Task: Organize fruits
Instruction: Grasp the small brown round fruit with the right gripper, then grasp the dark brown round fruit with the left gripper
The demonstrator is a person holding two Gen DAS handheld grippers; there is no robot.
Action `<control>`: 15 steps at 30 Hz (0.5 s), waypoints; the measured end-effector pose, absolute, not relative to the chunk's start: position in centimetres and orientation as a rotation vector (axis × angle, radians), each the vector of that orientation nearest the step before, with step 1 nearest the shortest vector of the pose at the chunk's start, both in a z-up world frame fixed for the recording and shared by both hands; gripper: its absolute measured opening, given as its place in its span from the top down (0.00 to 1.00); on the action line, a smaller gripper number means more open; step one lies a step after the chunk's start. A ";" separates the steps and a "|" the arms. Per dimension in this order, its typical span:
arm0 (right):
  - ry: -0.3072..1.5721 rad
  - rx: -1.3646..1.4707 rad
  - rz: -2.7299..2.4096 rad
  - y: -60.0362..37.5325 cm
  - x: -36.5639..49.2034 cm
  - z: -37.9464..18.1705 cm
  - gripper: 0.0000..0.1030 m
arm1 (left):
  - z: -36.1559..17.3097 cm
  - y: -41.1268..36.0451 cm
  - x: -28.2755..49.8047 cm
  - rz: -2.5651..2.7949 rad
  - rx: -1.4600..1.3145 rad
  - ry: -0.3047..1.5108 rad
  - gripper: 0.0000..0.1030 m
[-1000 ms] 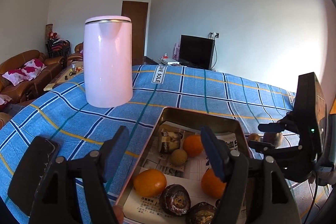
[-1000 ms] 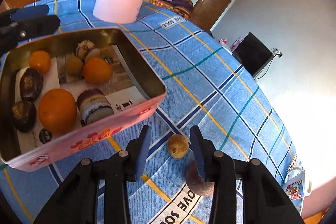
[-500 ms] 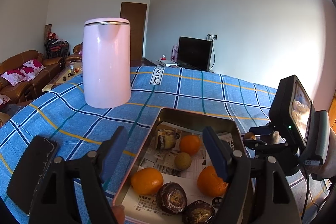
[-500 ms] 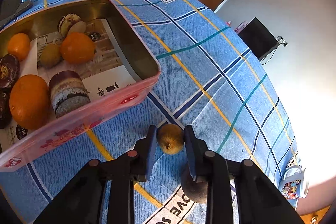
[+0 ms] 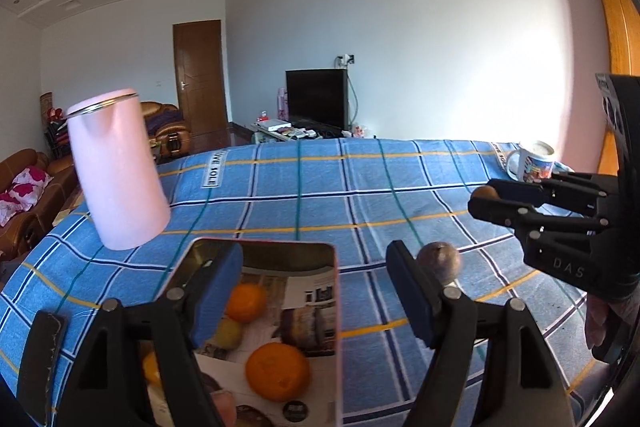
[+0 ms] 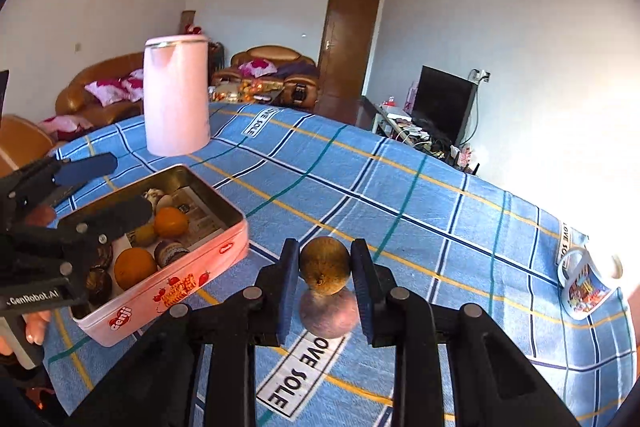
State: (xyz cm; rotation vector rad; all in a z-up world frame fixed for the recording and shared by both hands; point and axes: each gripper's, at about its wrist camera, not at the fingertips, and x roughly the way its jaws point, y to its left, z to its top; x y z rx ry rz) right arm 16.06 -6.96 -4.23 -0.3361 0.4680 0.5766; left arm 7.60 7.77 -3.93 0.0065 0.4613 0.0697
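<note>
Right wrist view: the right gripper (image 6: pixel 325 273) is pinching a small brown fruit (image 6: pixel 325 266), one pad on each side of it, and the fruit looks lifted clear of the blue checked cloth on the worktop (image 6: pixel 420 203). The pink tin (image 6: pixel 176 287) that already has oranges and other fruit in it lies to the left of that gripper and a little farther off, its long axis running away toward the pink kettle (image 6: pixel 176 95). So the carry, as I judge it, goes leftward and over the tin's near right wall. A second, darker fruit (image 6: pixel 328 309) sits on the cloth directly below the held one; the right gripper is the nearer one to it. The left gripper (image 5: pixel 316 291) is spread wide and holds nothing, hovering over the tin's near end.

Half a second ago the brown fruit sat on the cloth between half-closed pads; now it is gripped and raised, and the camera has tipped up toward the room. The left gripper has swung rightward.
</note>
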 end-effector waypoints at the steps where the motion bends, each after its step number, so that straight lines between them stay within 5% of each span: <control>1: 0.463 -0.313 0.562 -8.0 16.1 -4.2 0.73 | -4.1 6.8 8.2 0.048 0.019 0.476 0.26; 15: 0.499 -0.096 0.427 -15.4 19.9 -6.7 0.73 | -7.4 -1.2 16.4 -0.087 0.094 0.696 0.26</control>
